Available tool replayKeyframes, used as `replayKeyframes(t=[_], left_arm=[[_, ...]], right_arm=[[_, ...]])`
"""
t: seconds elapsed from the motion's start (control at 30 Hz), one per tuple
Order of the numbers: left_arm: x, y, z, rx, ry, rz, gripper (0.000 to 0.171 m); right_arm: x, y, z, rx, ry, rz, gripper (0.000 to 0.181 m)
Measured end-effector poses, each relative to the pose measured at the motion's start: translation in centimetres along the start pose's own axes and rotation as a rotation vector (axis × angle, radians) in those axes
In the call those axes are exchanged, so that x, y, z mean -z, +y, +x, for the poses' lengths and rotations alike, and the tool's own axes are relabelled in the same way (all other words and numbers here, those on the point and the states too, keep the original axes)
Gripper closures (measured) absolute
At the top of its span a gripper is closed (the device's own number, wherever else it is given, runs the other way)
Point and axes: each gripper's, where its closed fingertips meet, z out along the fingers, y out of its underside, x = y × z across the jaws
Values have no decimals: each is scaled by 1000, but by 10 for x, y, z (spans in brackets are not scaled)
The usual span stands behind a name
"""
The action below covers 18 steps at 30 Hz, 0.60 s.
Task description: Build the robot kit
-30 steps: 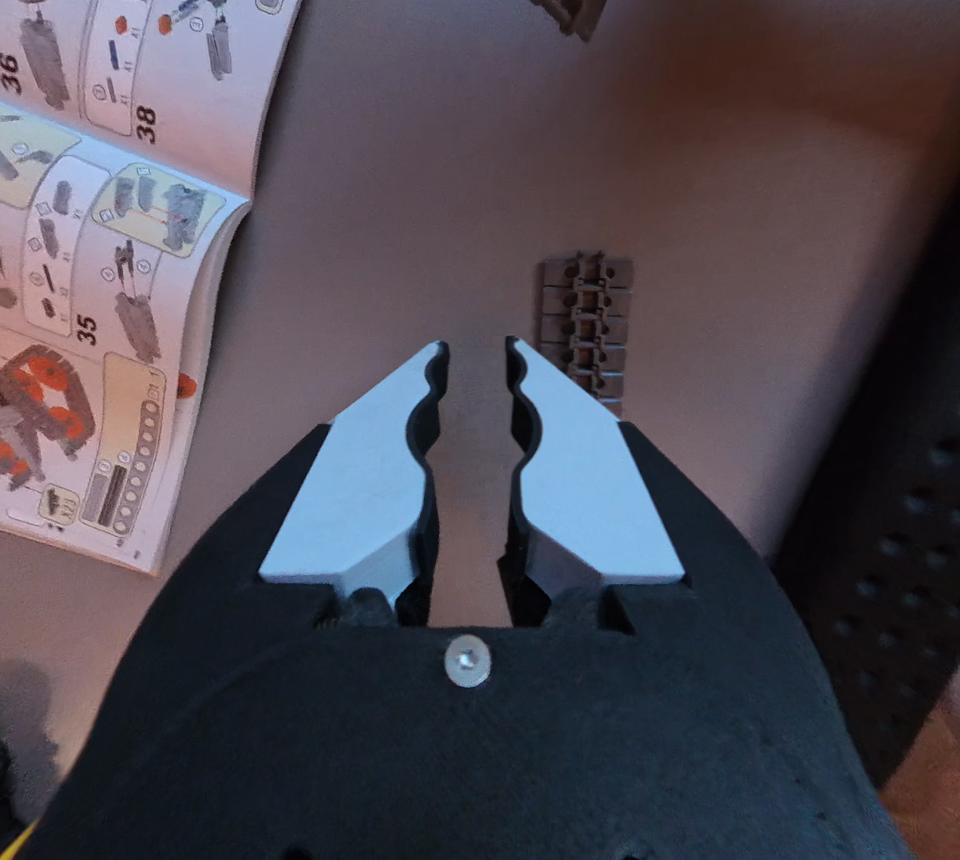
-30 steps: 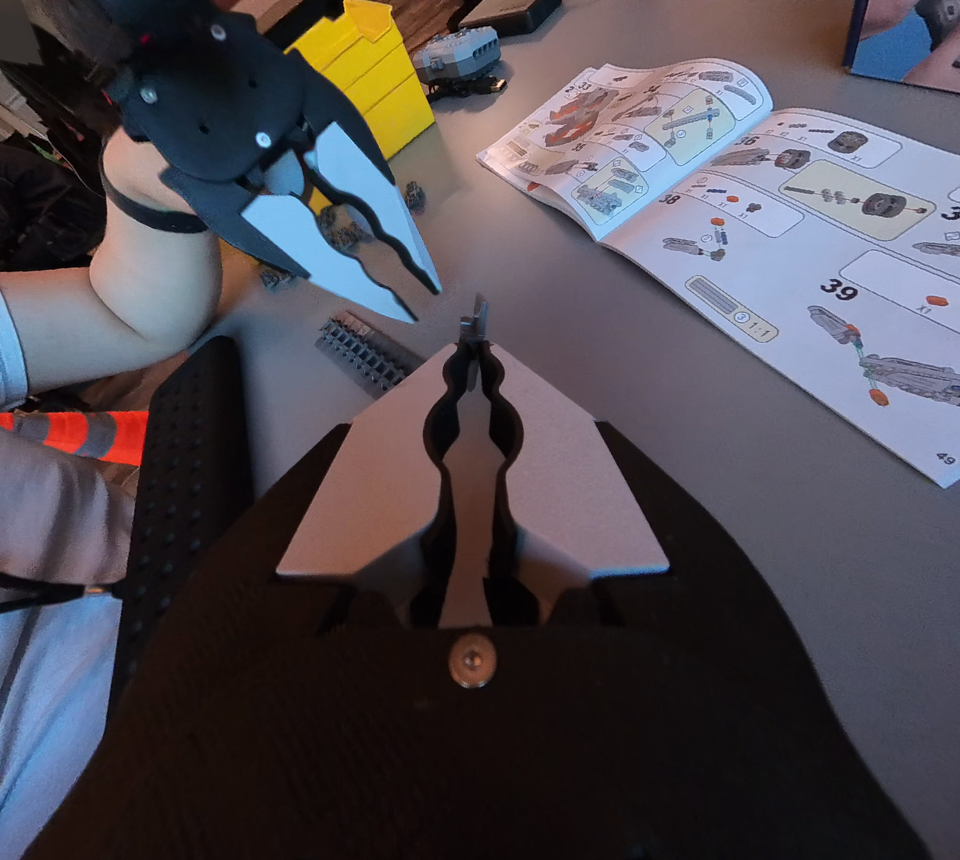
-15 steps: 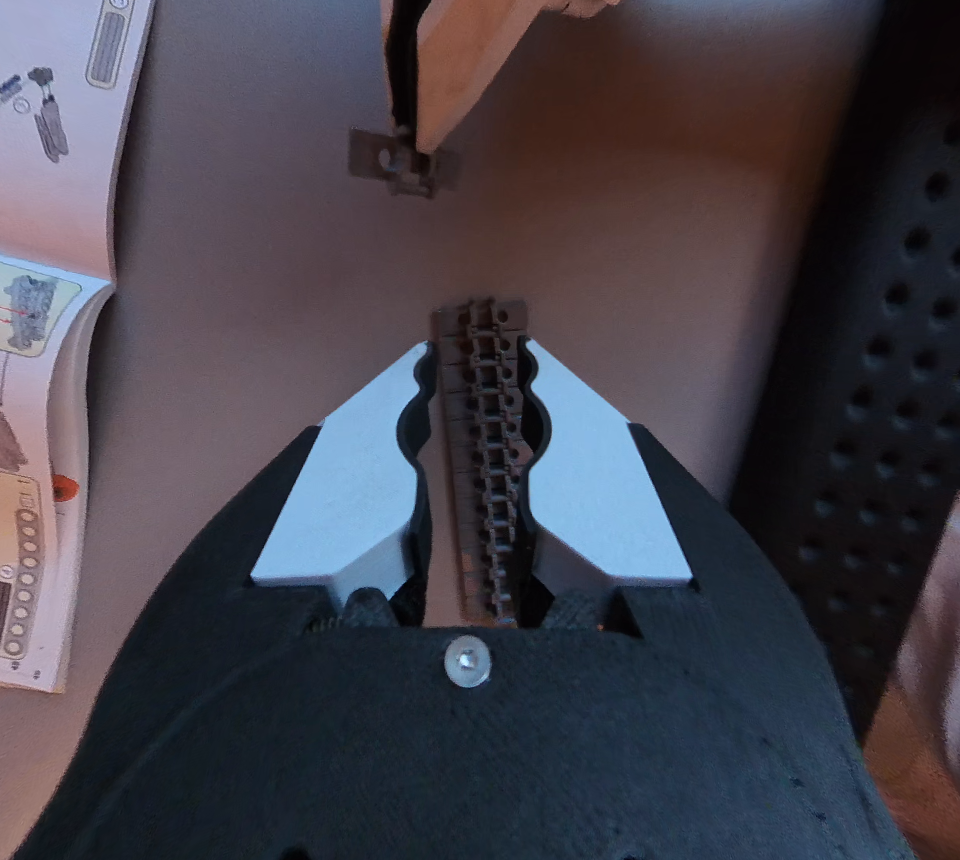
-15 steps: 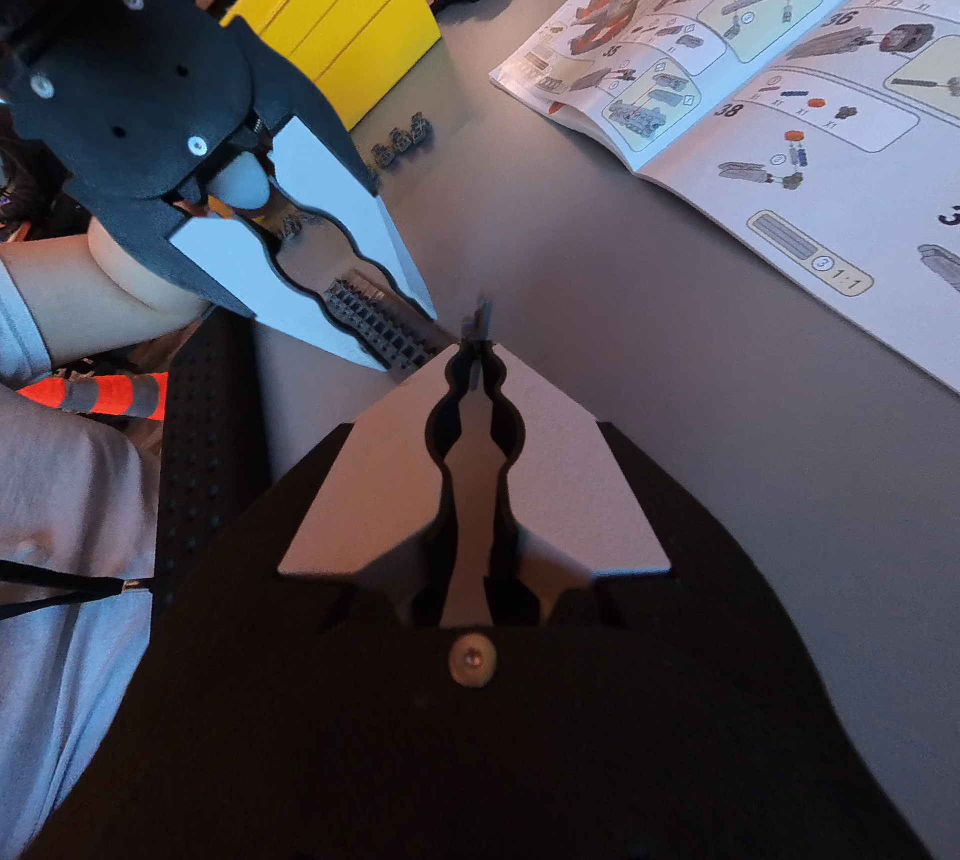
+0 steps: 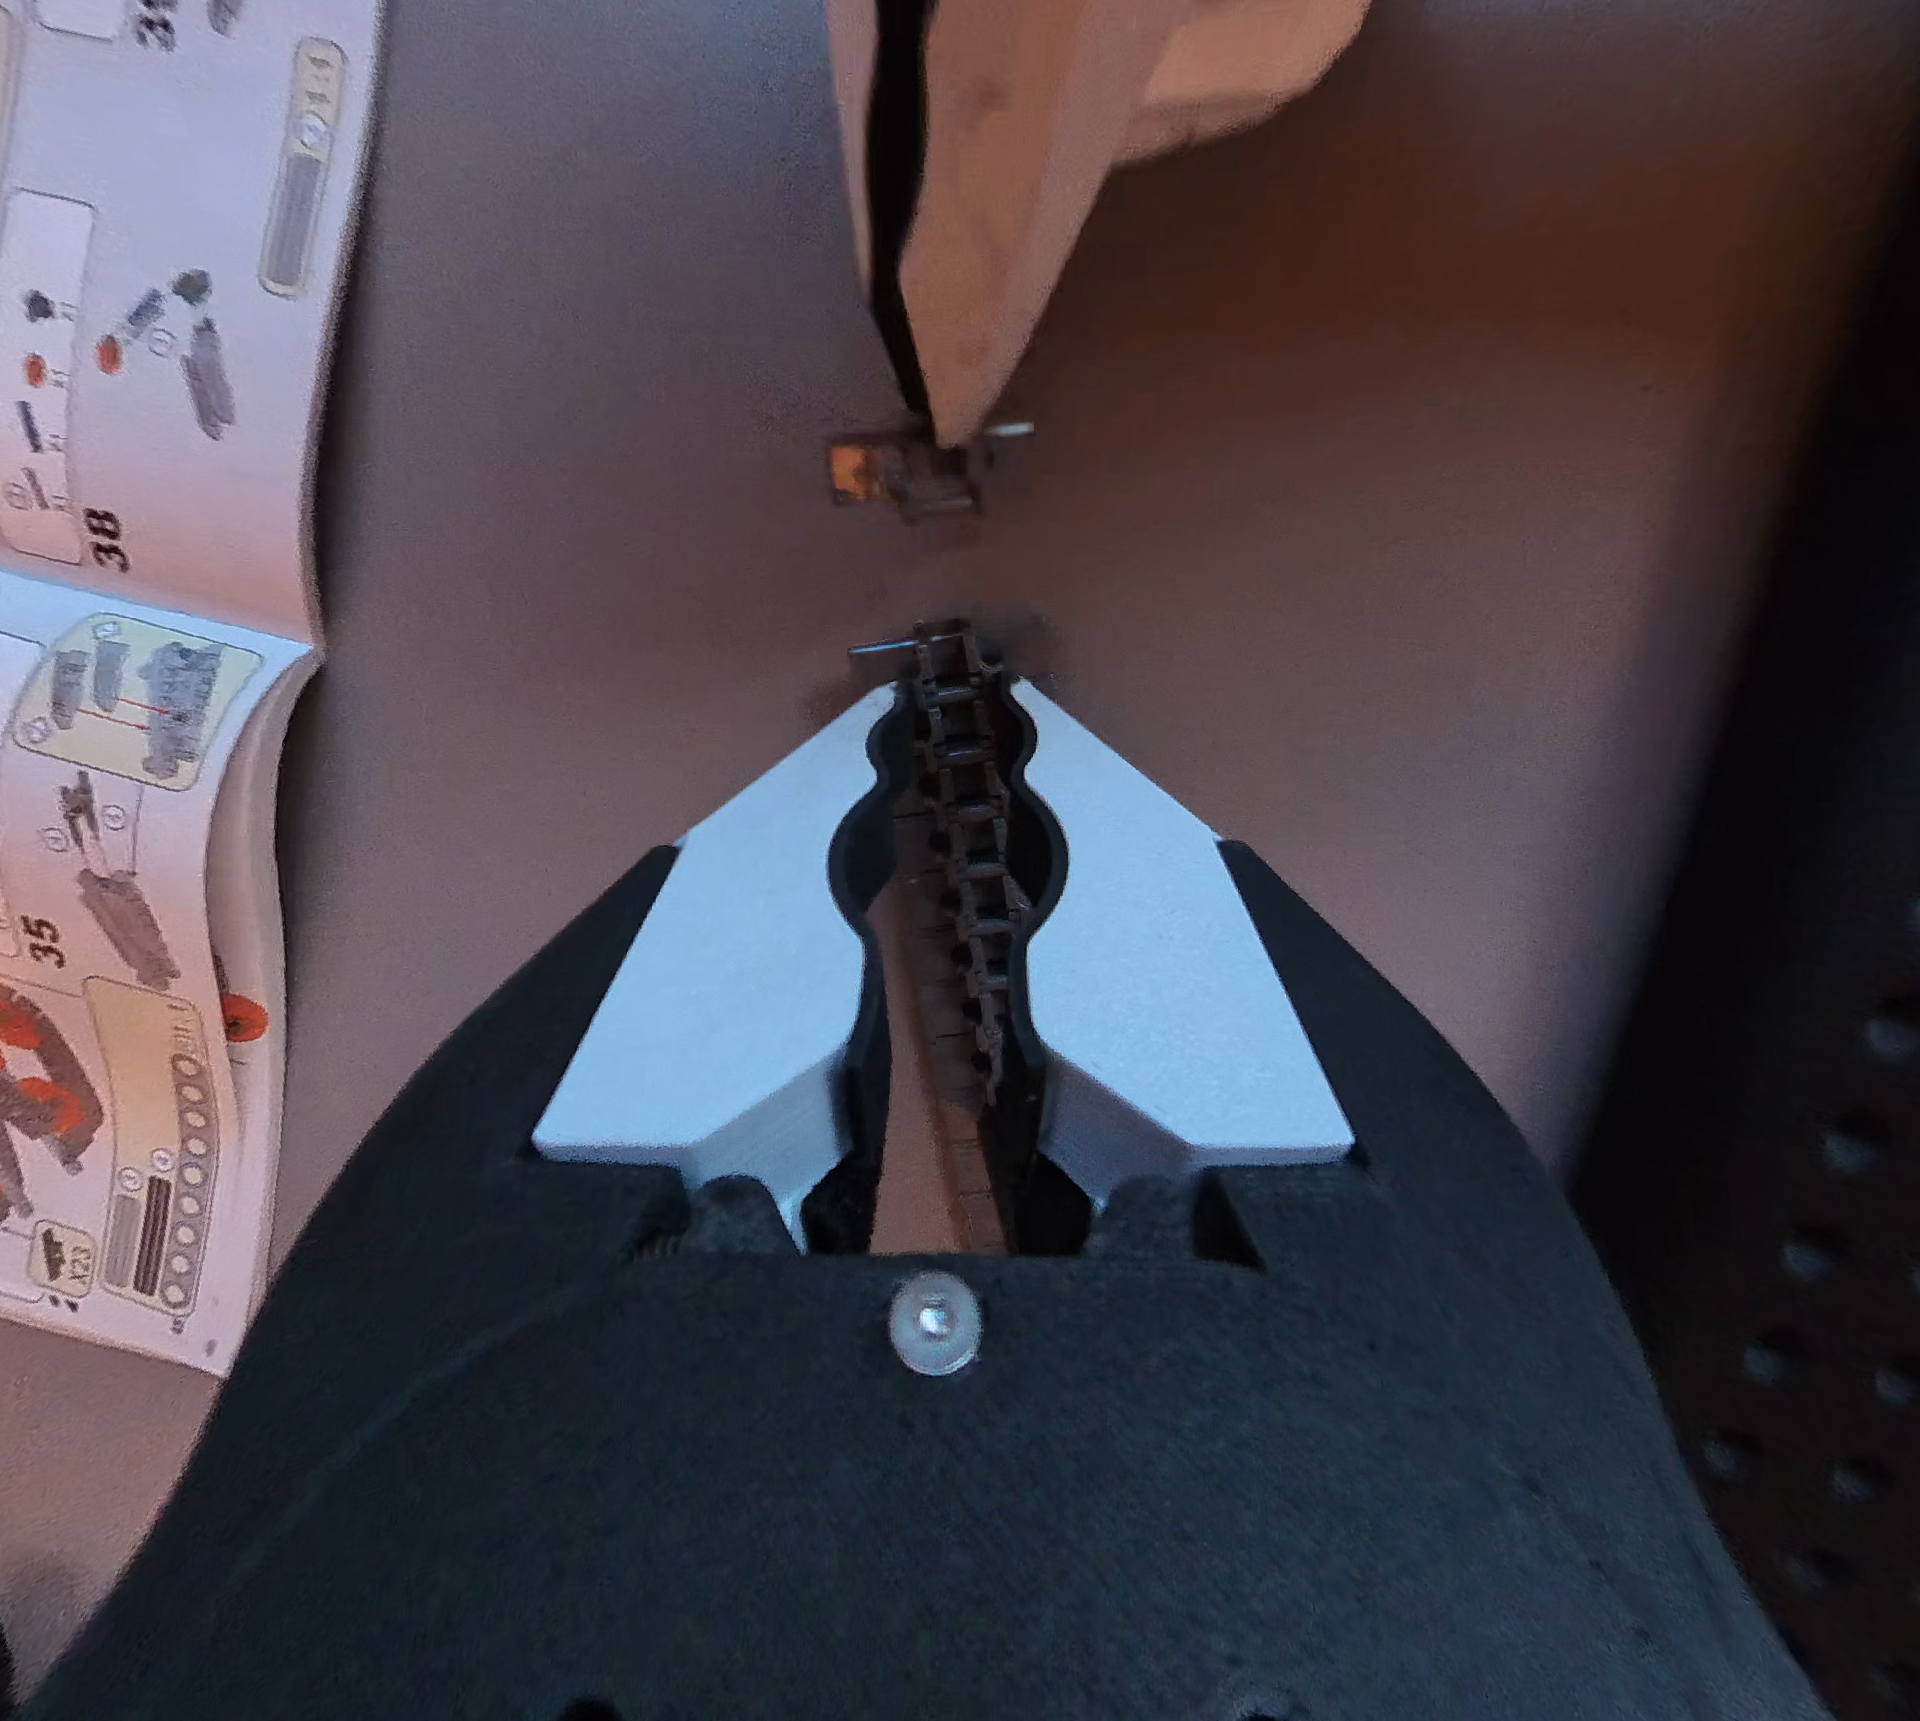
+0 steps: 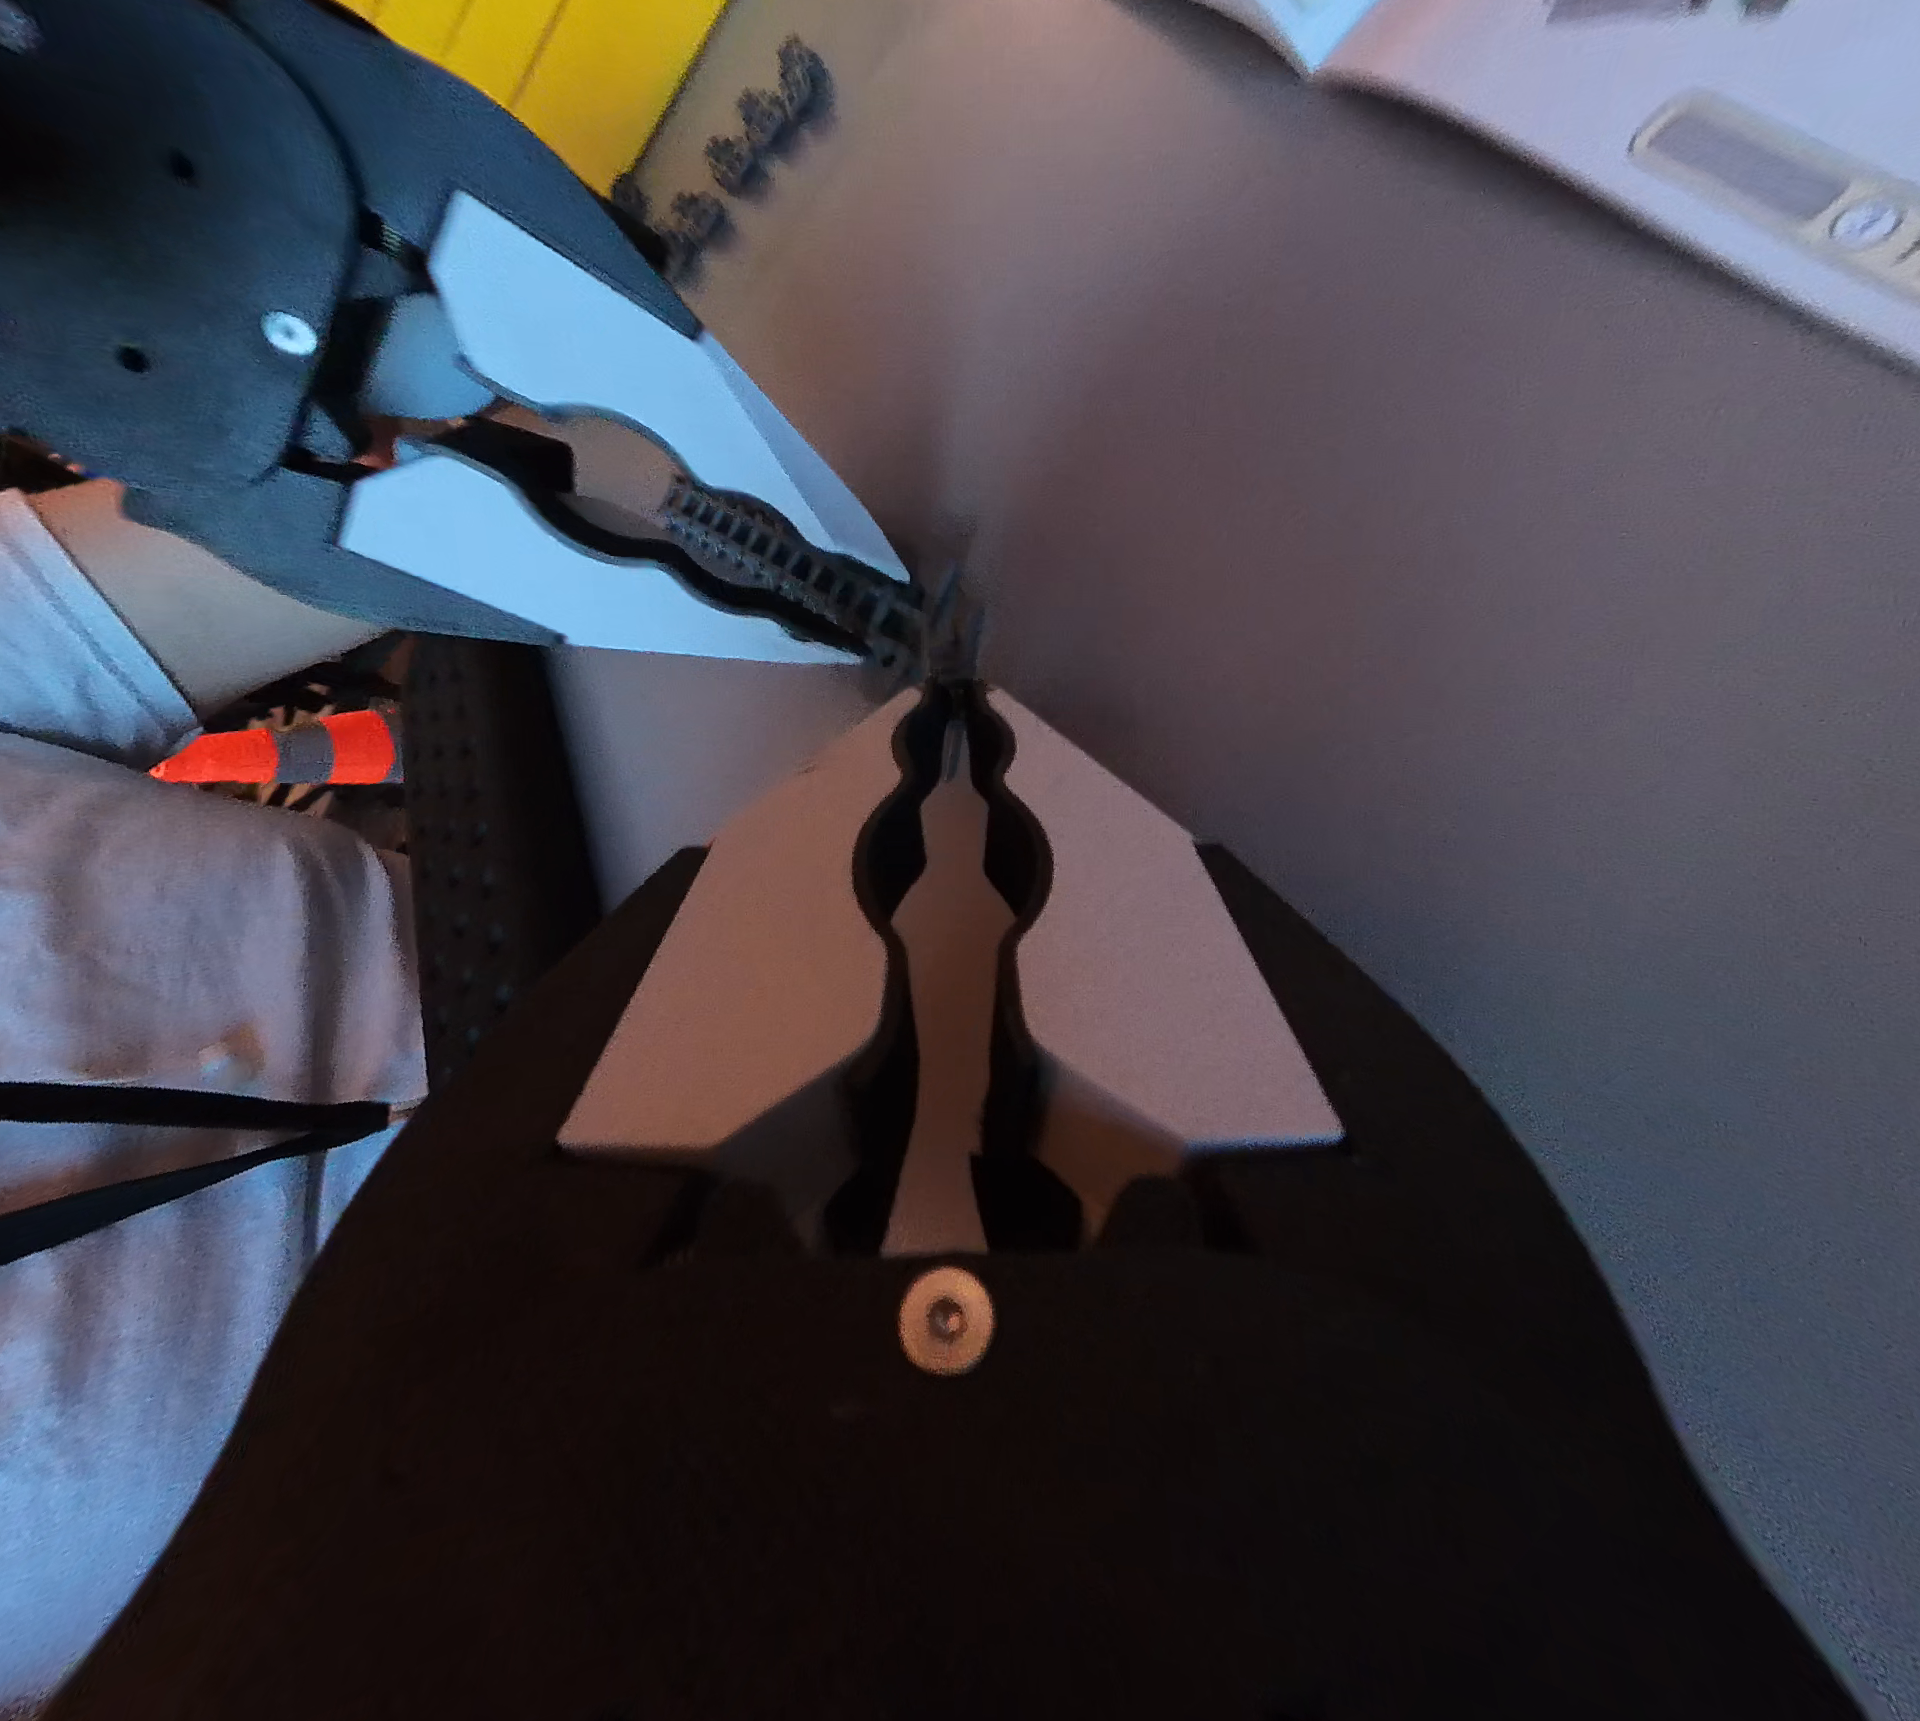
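Left hand-held gripper (image 5: 951,684) clamped around grey track strip (image 5: 961,840), right hand-held gripper (image 6: 948,695) pinching single link (image 6: 951,622) just beyond

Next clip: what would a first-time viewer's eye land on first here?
The two grippers meeting tip to tip over the grey table. The left gripper is closed on a strip of grey track links, and the right gripper pinches a single grey link just beyond the strip's end. An open instruction booklet lies at left.
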Motion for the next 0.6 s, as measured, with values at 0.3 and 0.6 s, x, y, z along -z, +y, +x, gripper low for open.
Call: replayKeyframes(t=[0.3,0.6], left_arm=[[17,-34,5,45,50,220,159],[4,-19,9,144,387,261,127]], right_arm=[[-12,10,-2,-88,-87,-53,179],[-14,13,-6,-54,-138,-70,179]])
